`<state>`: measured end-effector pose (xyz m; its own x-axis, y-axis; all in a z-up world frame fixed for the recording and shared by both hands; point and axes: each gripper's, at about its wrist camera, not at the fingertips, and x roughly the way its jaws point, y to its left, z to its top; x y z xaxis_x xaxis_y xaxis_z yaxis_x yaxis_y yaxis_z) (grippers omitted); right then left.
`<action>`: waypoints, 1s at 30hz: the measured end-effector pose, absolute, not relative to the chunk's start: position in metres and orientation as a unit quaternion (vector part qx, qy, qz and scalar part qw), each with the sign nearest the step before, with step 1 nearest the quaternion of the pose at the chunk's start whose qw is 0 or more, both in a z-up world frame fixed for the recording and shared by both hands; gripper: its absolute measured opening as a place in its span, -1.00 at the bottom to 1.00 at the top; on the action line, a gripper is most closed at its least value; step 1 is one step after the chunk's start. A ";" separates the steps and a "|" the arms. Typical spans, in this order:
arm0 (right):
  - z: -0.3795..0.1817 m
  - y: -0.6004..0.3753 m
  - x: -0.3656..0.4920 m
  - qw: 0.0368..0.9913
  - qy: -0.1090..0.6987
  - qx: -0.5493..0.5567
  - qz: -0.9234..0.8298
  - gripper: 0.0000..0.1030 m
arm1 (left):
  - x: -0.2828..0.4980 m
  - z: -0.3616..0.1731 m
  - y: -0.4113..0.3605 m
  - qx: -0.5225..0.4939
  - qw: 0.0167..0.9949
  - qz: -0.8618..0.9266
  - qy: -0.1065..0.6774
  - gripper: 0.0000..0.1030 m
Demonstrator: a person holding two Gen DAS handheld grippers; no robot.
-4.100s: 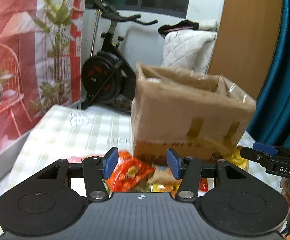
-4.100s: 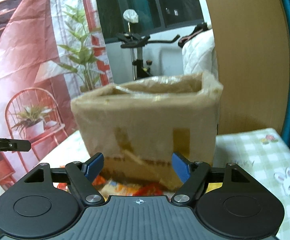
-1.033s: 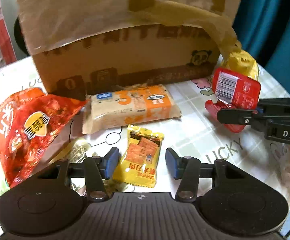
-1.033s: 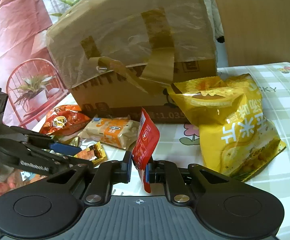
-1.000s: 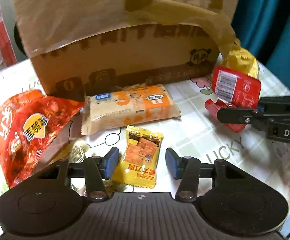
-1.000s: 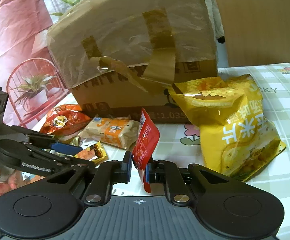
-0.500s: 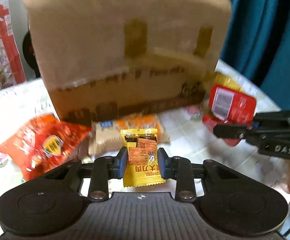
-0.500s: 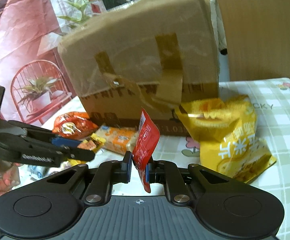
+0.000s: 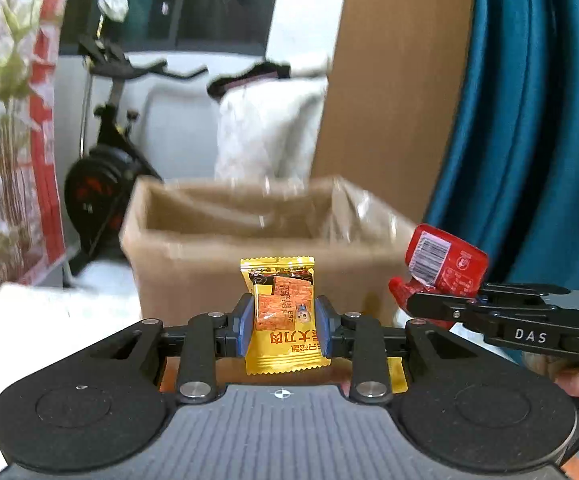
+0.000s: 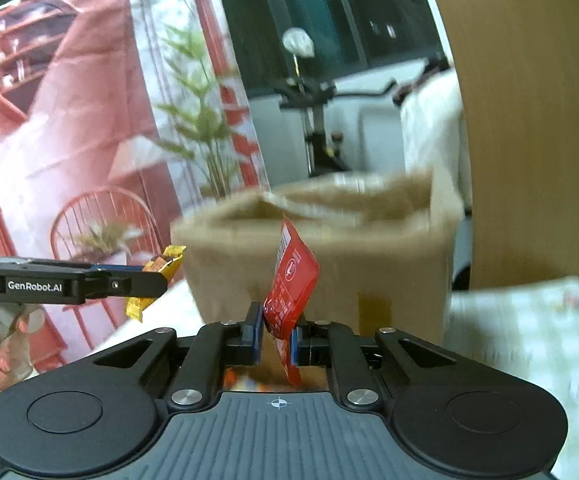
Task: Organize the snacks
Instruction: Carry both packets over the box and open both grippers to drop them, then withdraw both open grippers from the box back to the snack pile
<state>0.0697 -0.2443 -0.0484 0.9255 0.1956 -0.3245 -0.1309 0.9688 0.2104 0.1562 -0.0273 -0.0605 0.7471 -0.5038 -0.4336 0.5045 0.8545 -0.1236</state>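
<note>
Nearest to the left wrist camera, the left gripper (image 9: 281, 323) is clenched on a small yellow packet (image 9: 280, 316), which stands upright between the two blue pads with its printed face toward the lens. In the right wrist view the right gripper (image 10: 276, 338) is also closed, on a thin red packet (image 10: 292, 284) that is pinched at its lower part and leans a little to the right. Both snacks are held in the air, in front of the near wall of the box and not yet over its opening. The two tools are side by side: from the left view the red packet shows at the right, with a barcode on it. Just behind stands the open cardboard box (image 9: 245, 248), with shiny clear tape or film on its rim. Its inside is blurred, and from this low angle I cannot tell whether any snack is already in it. I judge that the task is in an early or middle stage: two packets are picked up and still must be carried over the rim and released inside. Under the grippers, small pieces of orange and yellow wrapping show, so probably more snacks wait on the checked tablecloth (image 10: 529, 320). Far behind are an exercise bike (image 9: 105, 152), a red printed curtain (image 10: 69, 120) and a blue curtain (image 9: 529, 120).
</note>
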 end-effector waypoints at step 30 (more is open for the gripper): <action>-0.023 -0.277 0.179 0.978 0.194 0.076 -0.028 0.59 | 0.234 -0.028 -0.024 -0.019 0.951 -0.167 0.261 0.30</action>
